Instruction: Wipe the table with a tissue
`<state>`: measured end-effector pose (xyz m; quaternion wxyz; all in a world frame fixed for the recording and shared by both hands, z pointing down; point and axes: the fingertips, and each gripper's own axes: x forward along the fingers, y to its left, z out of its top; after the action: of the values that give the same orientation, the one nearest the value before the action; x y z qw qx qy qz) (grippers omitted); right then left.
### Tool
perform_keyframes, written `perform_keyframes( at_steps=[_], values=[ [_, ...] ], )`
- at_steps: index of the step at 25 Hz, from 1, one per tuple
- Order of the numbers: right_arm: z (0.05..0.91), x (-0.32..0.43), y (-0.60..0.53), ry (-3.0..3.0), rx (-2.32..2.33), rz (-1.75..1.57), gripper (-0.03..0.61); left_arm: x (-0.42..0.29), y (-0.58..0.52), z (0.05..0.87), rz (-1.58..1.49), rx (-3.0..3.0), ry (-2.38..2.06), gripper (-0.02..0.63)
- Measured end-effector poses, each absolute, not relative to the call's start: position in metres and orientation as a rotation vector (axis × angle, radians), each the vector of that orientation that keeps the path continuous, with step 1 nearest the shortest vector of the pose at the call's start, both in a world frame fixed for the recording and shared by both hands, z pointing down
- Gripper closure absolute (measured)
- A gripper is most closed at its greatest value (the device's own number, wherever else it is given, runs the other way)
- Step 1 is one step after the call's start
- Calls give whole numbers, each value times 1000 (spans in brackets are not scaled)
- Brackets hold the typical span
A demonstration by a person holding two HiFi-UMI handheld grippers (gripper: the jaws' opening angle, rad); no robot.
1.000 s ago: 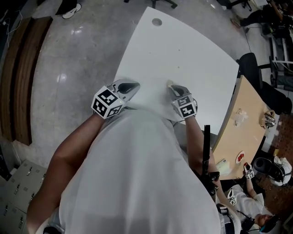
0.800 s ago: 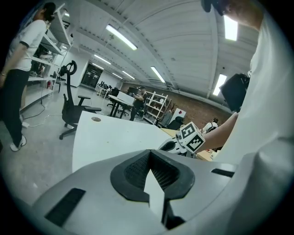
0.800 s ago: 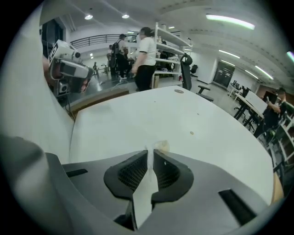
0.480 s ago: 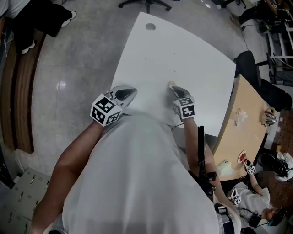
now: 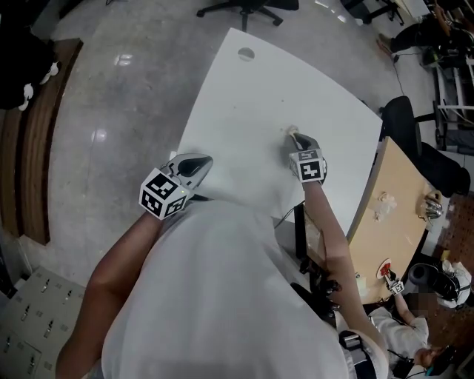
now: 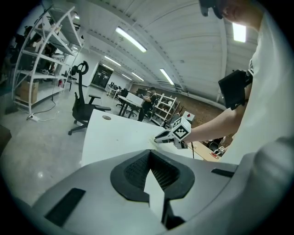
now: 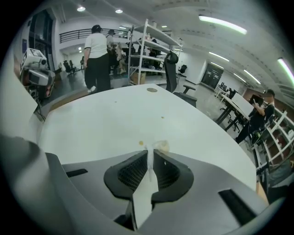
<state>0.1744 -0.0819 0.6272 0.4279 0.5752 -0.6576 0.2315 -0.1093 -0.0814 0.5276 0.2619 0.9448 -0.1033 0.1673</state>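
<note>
My right gripper (image 5: 294, 134) points down at the white table (image 5: 252, 96), right of its middle, shut on a crumpled white tissue (image 5: 288, 130) that touches the top. In the right gripper view the tissue (image 7: 161, 147) bulges past the jaws' tips (image 7: 150, 153), beside a small yellowish spot (image 7: 141, 143). My left gripper (image 5: 201, 163) hovers at the table's near left edge, shut, with nothing between its jaws (image 6: 149, 158). The left gripper view shows the right gripper (image 6: 161, 137) with its marker cube over the table (image 6: 115, 133).
A round cable hole (image 5: 246, 53) sits near the table's far corner. A black chair (image 5: 406, 111) and a wooden table (image 5: 404, 200) with small items stand to the right. An office chair base (image 5: 248, 6) is beyond the far edge. A person (image 7: 98, 55) stands by shelving (image 7: 151, 50).
My right gripper has slid the tissue to the right and slightly farther across the table. The left gripper has stayed at the near left edge.
</note>
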Motion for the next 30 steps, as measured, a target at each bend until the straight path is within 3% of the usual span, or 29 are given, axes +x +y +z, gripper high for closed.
perform_keyframes(
  at_steps=[19,30],
  values=[
    [645,155,-106,-1588,988,325,535,-127,-86,525,434,2538,-360,607],
    [647,106,-89,-1615,849,201,535,-131,-86,524,419,2549,-320,607]
  ],
)
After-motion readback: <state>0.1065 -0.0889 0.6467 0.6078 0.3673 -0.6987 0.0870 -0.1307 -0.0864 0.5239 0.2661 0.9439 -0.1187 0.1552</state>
